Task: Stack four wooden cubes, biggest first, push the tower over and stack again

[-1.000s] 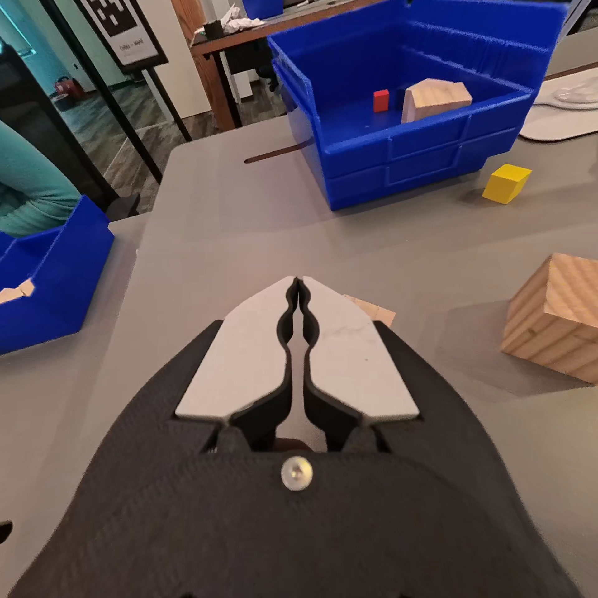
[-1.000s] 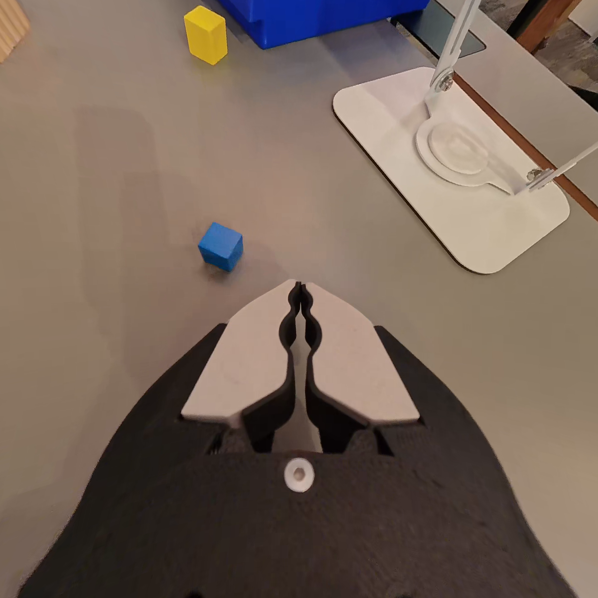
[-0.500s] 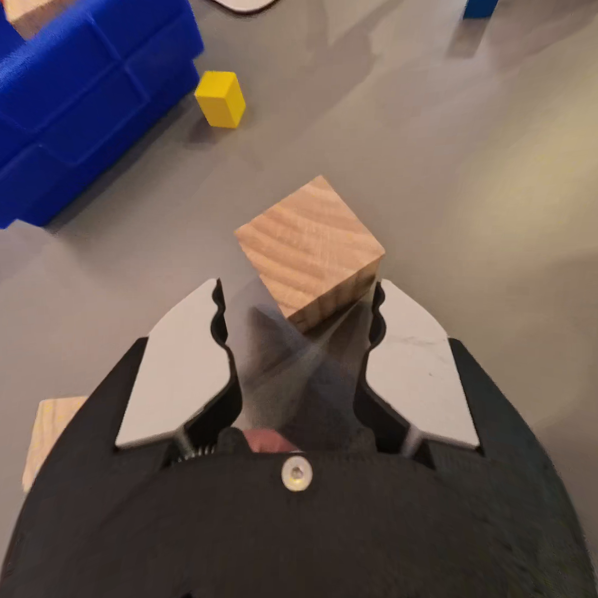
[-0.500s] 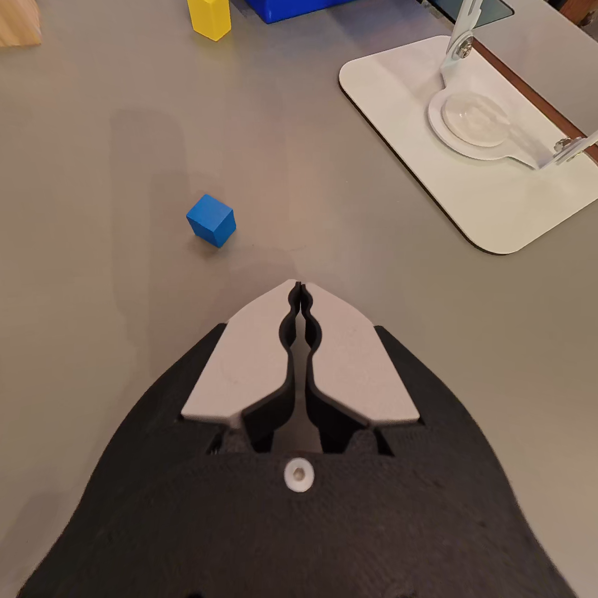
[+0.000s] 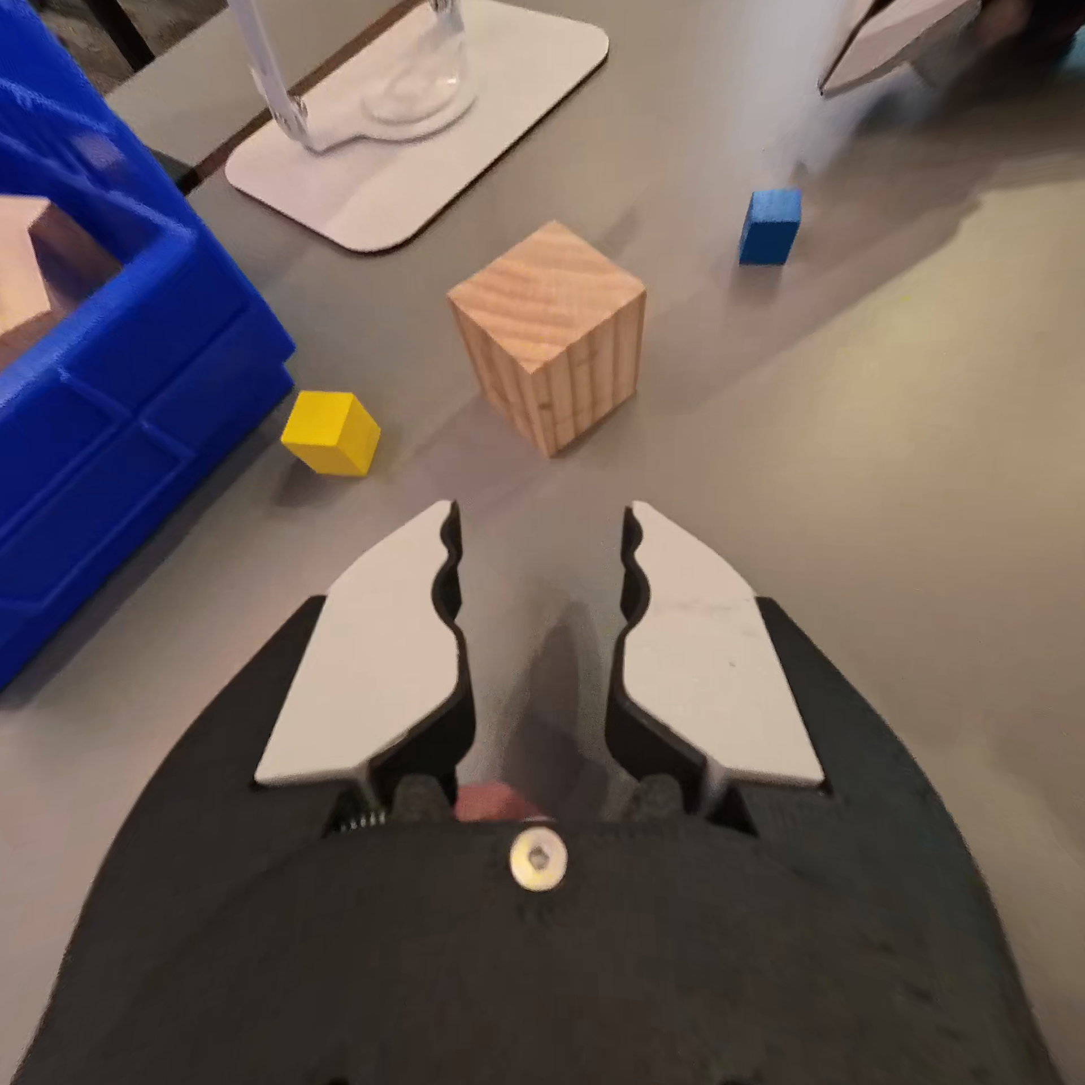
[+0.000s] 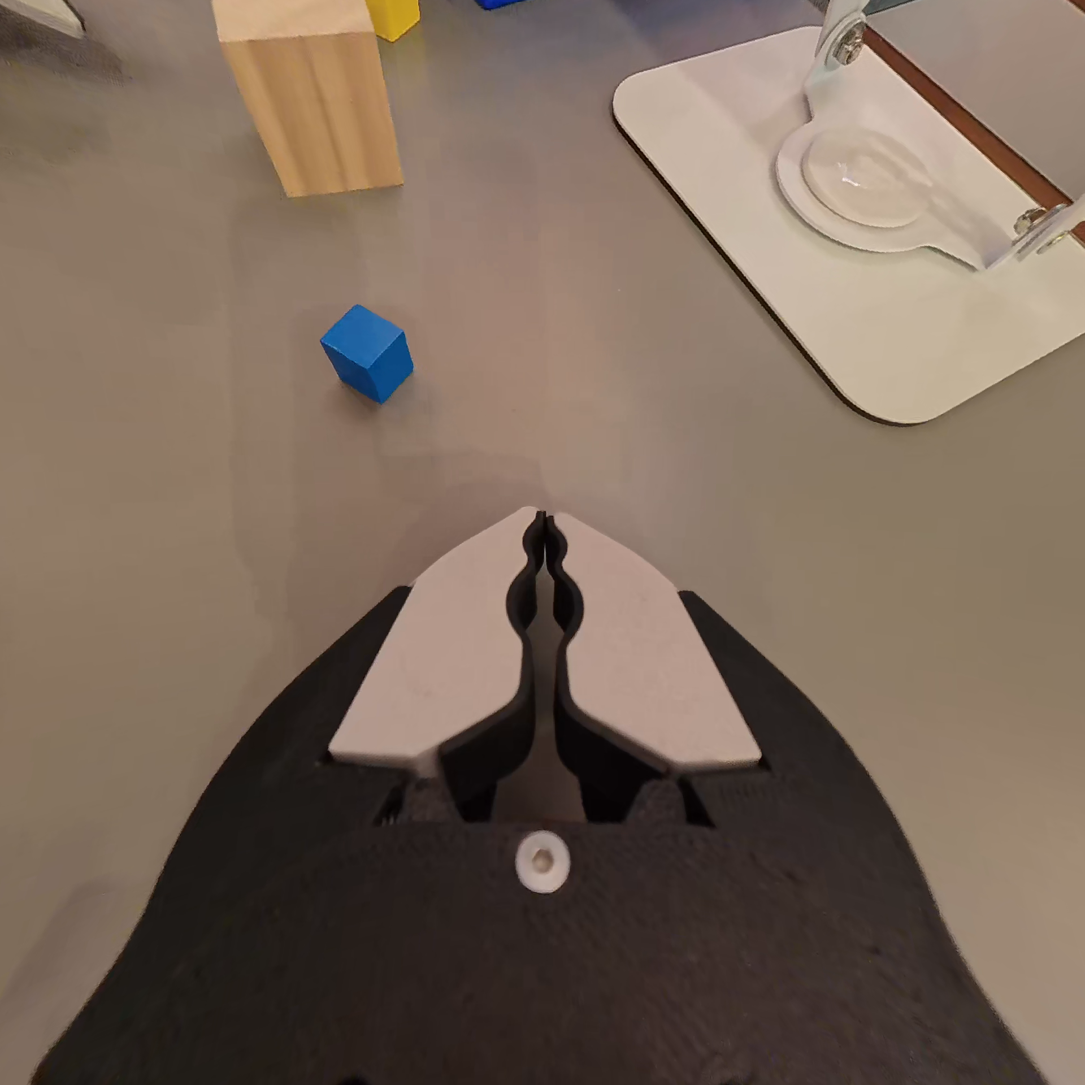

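Note:
A large plain wooden cube [image 5: 552, 334] stands on the grey table just ahead of my left gripper [image 5: 540, 516], which is open and empty. It also shows at the top left of the right wrist view [image 6: 311, 100]. A small yellow cube [image 5: 332, 433] lies to its left beside the blue bin; its lower part shows in the right wrist view [image 6: 394, 17]. A small blue cube [image 5: 769, 226] lies to the right; in the right wrist view the blue cube [image 6: 369, 353] is ahead and left of my right gripper [image 6: 541, 516], which is shut and empty.
A blue bin [image 5: 117, 423] at the left holds another wooden block [image 5: 23, 264]. A white base plate [image 5: 423, 147] with a clear stand sits at the back, also at the right in the right wrist view [image 6: 851, 246]. My right gripper's tip [image 5: 880, 47] shows top right, blurred. About 6 cm separates my left fingertips from the large plain wooden cube [image 5: 552, 334].
My left gripper opened, swung right toward the large wooden cube, then drew back from it. My right gripper stayed shut and moved slightly forward.

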### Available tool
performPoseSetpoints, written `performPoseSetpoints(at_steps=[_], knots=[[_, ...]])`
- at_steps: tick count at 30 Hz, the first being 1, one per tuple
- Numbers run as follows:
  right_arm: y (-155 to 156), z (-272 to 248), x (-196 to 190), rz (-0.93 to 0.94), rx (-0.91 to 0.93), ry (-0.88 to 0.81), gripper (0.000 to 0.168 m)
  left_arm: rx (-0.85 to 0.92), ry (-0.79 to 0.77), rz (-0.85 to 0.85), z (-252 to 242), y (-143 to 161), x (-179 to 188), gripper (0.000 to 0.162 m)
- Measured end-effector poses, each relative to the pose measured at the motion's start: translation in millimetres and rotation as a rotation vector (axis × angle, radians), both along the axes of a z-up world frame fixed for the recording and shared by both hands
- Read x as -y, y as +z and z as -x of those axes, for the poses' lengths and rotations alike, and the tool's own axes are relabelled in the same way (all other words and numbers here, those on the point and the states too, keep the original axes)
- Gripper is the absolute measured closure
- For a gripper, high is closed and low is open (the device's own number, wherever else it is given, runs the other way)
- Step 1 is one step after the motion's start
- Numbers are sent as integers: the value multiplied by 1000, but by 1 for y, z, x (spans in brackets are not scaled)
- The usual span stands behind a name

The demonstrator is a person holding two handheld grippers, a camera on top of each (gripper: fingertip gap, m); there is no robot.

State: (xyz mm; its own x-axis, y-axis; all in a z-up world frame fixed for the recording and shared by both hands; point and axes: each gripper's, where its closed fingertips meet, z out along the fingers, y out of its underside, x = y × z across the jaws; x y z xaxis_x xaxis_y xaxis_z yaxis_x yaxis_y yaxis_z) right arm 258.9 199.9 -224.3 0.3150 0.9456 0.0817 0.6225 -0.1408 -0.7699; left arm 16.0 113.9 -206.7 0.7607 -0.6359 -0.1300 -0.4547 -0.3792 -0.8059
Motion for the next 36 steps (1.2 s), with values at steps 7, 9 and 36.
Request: performPoseSetpoints(at_steps=[7, 9, 36], knots=[[2, 0, 4, 28, -24, 23, 168, -119, -92, 0, -33, 3, -52, 72], [3, 0, 5, 33, -33, 30, 168, -176, -165, 77, -42, -12, -55, 71], [12, 0, 10, 71, -87, 59, 168, -53, -156, 58, -101, -17, -84, 97]])
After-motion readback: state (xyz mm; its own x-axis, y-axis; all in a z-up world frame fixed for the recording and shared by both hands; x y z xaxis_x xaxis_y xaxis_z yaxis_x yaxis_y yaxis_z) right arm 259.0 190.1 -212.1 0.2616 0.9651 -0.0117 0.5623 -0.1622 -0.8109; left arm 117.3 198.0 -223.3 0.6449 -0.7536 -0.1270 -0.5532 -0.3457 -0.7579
